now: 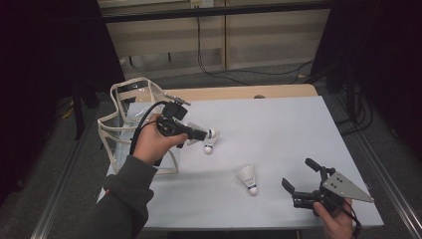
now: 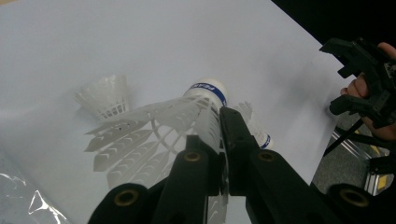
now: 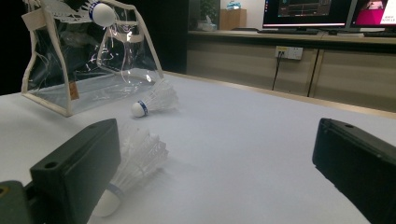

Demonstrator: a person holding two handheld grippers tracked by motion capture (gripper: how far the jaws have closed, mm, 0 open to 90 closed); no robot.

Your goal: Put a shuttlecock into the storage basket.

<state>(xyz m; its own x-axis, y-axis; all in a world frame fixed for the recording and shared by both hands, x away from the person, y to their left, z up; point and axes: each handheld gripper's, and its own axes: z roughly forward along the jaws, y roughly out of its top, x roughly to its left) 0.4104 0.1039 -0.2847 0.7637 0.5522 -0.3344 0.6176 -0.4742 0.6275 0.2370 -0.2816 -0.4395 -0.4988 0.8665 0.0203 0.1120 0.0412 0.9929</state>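
Two loose shuttlecocks (image 1: 211,141) (image 1: 248,179) lie on the white table (image 1: 278,124) near a clear bag (image 1: 124,124).

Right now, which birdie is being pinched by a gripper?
The held shuttlecock, pinched by its feather skirt in the left gripper, up off the table. The other two shuttlecocks lie loose on it.

The right gripper (image 3: 215,182) shows its two black fingers (image 3: 77,172) wide apart at the bottom corners of the frame. A shuttlecock (image 3: 135,165) lies on the white counter (image 3: 243,140) just behind the lower-left one. A second shuttlecock (image 3: 156,101) lies centre-left, beside a clear bag (image 3: 84,70) upper left, above which a third shuttlecock (image 3: 102,14) shows
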